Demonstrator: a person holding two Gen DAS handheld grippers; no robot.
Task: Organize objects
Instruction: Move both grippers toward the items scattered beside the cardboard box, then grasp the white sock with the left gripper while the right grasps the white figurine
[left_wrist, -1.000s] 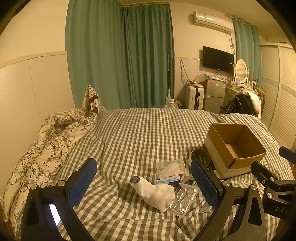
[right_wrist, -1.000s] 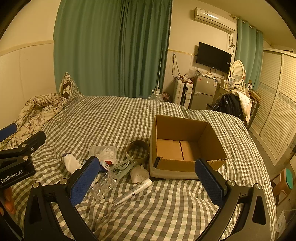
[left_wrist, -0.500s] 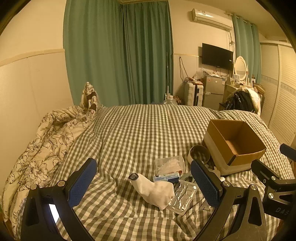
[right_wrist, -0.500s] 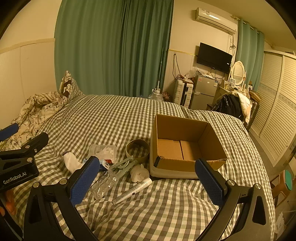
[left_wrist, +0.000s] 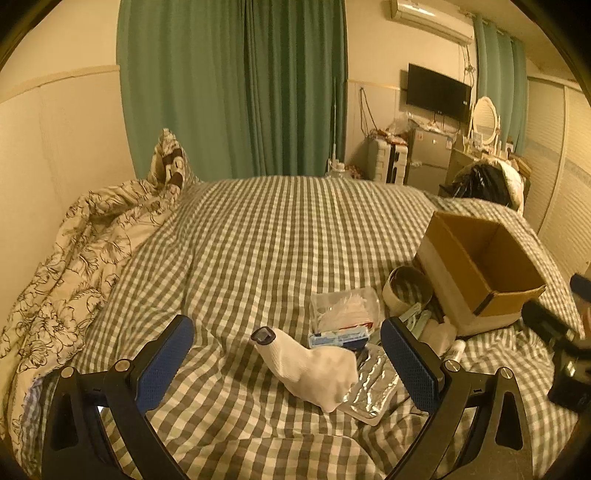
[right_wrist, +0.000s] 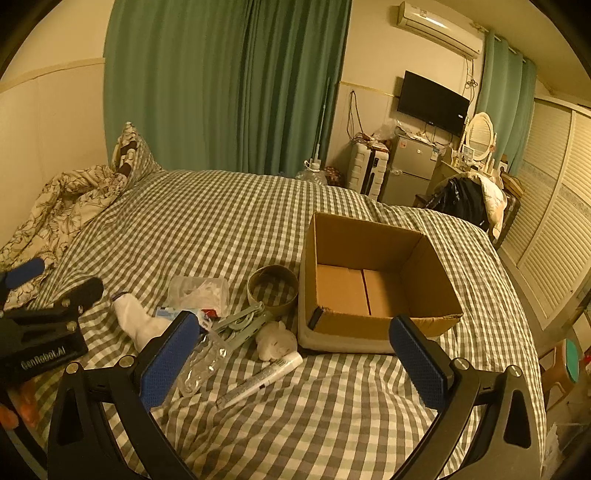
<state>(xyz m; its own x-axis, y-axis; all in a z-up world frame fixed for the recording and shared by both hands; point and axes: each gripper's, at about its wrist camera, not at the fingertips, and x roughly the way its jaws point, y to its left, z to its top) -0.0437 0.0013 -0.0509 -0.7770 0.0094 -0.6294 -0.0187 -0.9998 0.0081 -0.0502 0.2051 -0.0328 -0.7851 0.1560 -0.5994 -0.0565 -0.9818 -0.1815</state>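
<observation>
Holding both grippers above the checked bedspread (right_wrist: 229, 229), I have my left gripper (left_wrist: 288, 358) spread wide with nothing between its blue pads; a white sock (left_wrist: 310, 365) lies on the cover in the gap ahead of it, untouched. My right gripper (right_wrist: 295, 354) is spread just as wide and also grips nothing. Ahead of it sits the open cardboard box (right_wrist: 369, 258), upright on the bed, its brown floor bare as far as I can see. Just left of the box stands a roll of tape (right_wrist: 272, 290), close to its wall. Beside the roll lie some pale green clips (right_wrist: 242, 321), a crumpled white wad (right_wrist: 276, 339) and a white tube (right_wrist: 262, 378) lying flat near the box's front corner. Farther left are a clear plastic container (right_wrist: 197, 293) with white stuff inside, a small blue and white pack (left_wrist: 338, 336) and a silvery blister sheet (left_wrist: 371, 387) touching the sock's toe end. A floral quilt (left_wrist: 81, 251) is bunched along the wall on the left. Green curtains (left_wrist: 236, 88) hang behind the bed.
</observation>
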